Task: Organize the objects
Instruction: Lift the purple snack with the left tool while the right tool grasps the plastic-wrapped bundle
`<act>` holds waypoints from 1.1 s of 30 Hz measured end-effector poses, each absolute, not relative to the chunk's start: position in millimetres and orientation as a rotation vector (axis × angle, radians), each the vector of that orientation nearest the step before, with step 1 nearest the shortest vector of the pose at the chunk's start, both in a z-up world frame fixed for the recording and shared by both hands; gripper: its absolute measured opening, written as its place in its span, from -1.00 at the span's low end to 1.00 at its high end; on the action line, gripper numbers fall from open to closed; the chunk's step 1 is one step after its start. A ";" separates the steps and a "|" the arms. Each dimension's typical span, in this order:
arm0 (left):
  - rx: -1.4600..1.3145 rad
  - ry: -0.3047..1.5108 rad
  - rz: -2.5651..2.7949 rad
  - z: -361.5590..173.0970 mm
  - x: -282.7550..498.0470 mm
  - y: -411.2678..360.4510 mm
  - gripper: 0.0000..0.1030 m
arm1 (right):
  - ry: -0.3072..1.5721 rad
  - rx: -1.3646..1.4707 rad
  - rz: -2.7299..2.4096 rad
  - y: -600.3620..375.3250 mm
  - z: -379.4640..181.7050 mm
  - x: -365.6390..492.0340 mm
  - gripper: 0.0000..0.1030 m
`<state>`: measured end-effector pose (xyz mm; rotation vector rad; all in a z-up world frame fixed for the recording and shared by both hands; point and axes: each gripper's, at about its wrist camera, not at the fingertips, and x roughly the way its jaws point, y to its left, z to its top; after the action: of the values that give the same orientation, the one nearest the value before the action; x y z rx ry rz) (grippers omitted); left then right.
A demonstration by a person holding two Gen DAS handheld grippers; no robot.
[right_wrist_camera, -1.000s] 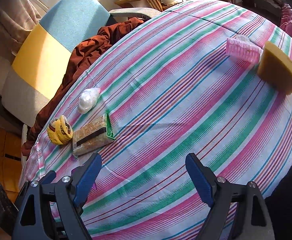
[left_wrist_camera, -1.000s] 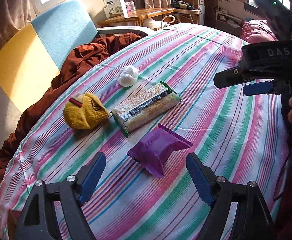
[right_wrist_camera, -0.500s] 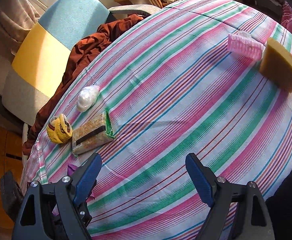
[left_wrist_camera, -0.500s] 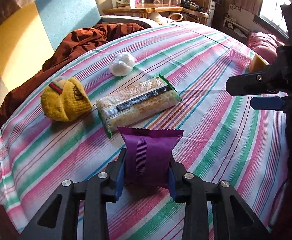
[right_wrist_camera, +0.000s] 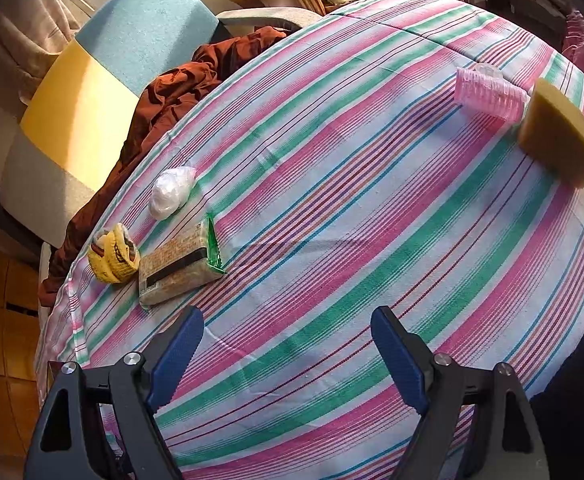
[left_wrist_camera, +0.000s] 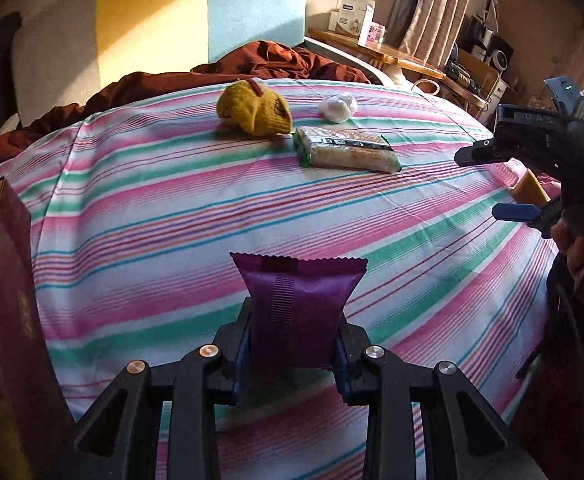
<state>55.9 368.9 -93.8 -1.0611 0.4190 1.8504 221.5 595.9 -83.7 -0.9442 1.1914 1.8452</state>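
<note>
Left gripper [left_wrist_camera: 294, 344] clamped on purple packet [left_wrist_camera: 298, 312]; beyond it, cracker pack [left_wrist_camera: 346, 154], yellow hat [left_wrist_camera: 253, 110]. Right gripper [right_wrist_camera: 287, 356] wide open, empty; sponge [right_wrist_camera: 558, 134], pink roller [right_wrist_camera: 488, 94] far ahead.

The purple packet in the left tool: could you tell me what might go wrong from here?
1. The left tool pinches only the purple packet's lower end, so it could slip or get crushed.
2. A dark red box stands close on the left; swinging that way might knock it.

The purple packet's [left_wrist_camera: 296, 312] lower sides sat hidden behind the left gripper's [left_wrist_camera: 292, 354] pads. A dark red box [left_wrist_camera: 15, 300] was cut off at the left edge, its gold lettering unreadable.
</note>
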 end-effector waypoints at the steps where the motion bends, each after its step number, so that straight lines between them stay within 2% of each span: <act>1: -1.060 0.416 1.847 -96.2 56.5 367.3 -0.36 | 1.187 -0.948 1.847 595.5 -83.7 220.9 0.69; 16: -0.934 0.432 1.866 -104.6 58.1 375.7 -0.35 | 1.117 -1.044 1.983 580.7 -76.1 188.1 0.69; 24: -0.922 0.409 1.863 -105.5 57.4 374.0 -0.35 | 1.079 -1.021 2.025 624.8 -57.0 127.8 0.69; 30: -0.927 0.384 1.853 -106.4 55.3 373.0 -0.34 | 1.026 -1.073 1.962 659.2 -73.4 69.5 0.57; 32: -0.930 0.377 1.850 -106.7 54.6 373.1 -0.34 | 1.022 -1.107 1.934 668.6 -84.6 55.2 0.46; 33: -0.931 0.373 1.848 -106.9 54.1 373.1 -0.34 | 1.026 -1.138 1.933 671.5 -91.5 49.8 0.30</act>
<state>54.1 373.1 -106.9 -0.9313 0.3729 1.8480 49.8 671.5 -91.5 -1.1377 1.0259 1.9332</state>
